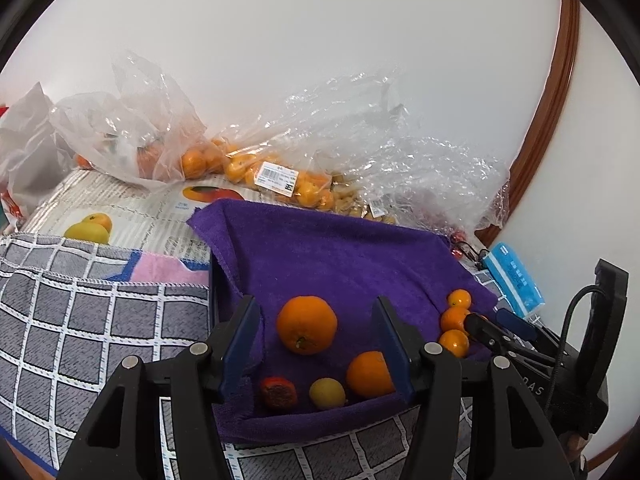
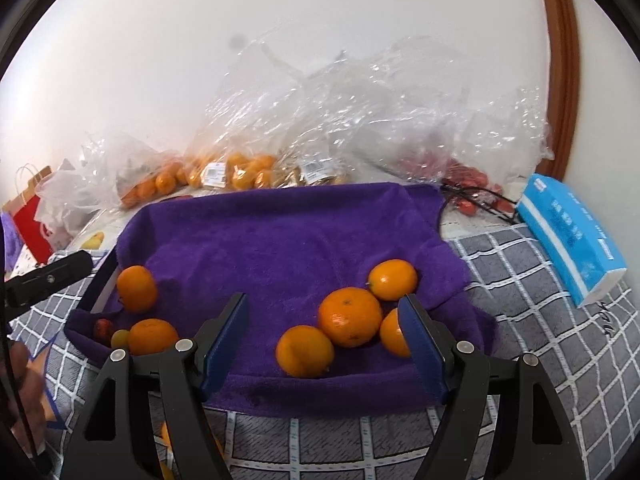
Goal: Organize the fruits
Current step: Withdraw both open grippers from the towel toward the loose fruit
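A purple towel [image 1: 340, 256] lines a shallow box. In the left wrist view my left gripper [image 1: 316, 308] is open over its near left part. A large orange [image 1: 307, 325] lies between the fingers, untouched. Nearer lie another orange [image 1: 370, 374], a yellow-green fruit [image 1: 327, 393] and a dark red fruit [image 1: 278, 392]. My right gripper [image 2: 323, 302] stands open over the towel's [image 2: 280, 240] near right part, with mandarins [image 2: 350, 316] lying loose between its fingers; one mandarin [image 2: 394, 332] is partly hidden behind the right pad. The right gripper [image 1: 496, 328] also shows beside three mandarins [image 1: 454, 320].
Clear plastic bags of oranges [image 1: 240, 168] and red fruit [image 2: 464, 180] line the wall behind the box. A blue tissue pack [image 2: 568, 236] lies to the right on the grey checked cloth [image 2: 540, 320]. A red paper bag [image 2: 32, 216] stands far left. A hand [image 2: 20, 392] shows at the lower left.
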### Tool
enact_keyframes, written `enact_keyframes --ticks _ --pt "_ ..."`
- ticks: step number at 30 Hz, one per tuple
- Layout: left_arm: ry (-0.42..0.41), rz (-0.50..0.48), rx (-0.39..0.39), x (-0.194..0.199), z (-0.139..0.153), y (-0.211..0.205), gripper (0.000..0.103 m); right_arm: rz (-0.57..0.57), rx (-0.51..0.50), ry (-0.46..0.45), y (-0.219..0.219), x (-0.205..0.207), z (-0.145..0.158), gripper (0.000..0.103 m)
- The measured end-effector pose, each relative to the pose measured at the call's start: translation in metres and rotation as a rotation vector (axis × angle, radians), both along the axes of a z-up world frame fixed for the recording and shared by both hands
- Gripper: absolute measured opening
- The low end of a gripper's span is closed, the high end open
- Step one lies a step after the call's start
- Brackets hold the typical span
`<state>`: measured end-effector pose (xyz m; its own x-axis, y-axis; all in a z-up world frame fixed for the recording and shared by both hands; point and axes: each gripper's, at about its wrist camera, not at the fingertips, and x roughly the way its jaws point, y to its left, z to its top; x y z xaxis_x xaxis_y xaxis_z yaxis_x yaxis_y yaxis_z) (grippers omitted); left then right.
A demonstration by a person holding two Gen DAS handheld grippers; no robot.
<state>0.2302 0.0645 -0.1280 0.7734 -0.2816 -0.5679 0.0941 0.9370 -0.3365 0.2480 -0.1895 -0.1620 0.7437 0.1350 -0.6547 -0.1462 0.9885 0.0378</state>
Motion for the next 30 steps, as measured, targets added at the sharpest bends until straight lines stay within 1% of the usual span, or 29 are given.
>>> enact_keyframes --ticks 3,6,9,13,16,18,22,27,30 --pt "0.017 -0.02 -0.016 0.001 -0.002 -0.001 0.054 0.017 -0.007 0.007 0.003 0.0 -0.002 0.075" --pt "0.011 -0.03 -0.028 0.0 0.0 -0.001 0.054 0.04 -0.015 0.007 0.008 -0.001 -0.003 0.075" --pt "0.002 -0.041 -0.047 -0.002 0.001 0.001 0.054 0.076 0.004 0.012 0.01 -0.003 -0.004 0.075" --pt "0.002 -0.043 -0.059 -0.003 0.003 0.002 0.054 0.072 0.024 0.035 0.008 -0.002 -0.004 0.075" --pt "-0.009 -0.045 -0.063 -0.006 0.006 0.001 0.054 0.09 0.073 0.031 0.006 -0.004 -0.001 0.075" --pt "-0.018 -0.05 -0.063 -0.008 0.008 0.0 0.054 0.084 0.082 0.037 0.008 -0.005 0.003 0.075" --pt "-0.032 -0.058 -0.051 -0.011 0.012 -0.003 0.054 0.079 0.077 0.019 0.013 -0.021 0.018 0.075" --pt "-0.049 -0.073 -0.042 -0.016 0.023 -0.006 0.054 0.061 0.099 0.003 0.013 -0.044 0.031 0.075" --pt "-0.03 -0.065 -0.053 -0.025 0.028 -0.004 0.054 0.056 0.088 0.011 0.013 -0.055 0.035 0.075"
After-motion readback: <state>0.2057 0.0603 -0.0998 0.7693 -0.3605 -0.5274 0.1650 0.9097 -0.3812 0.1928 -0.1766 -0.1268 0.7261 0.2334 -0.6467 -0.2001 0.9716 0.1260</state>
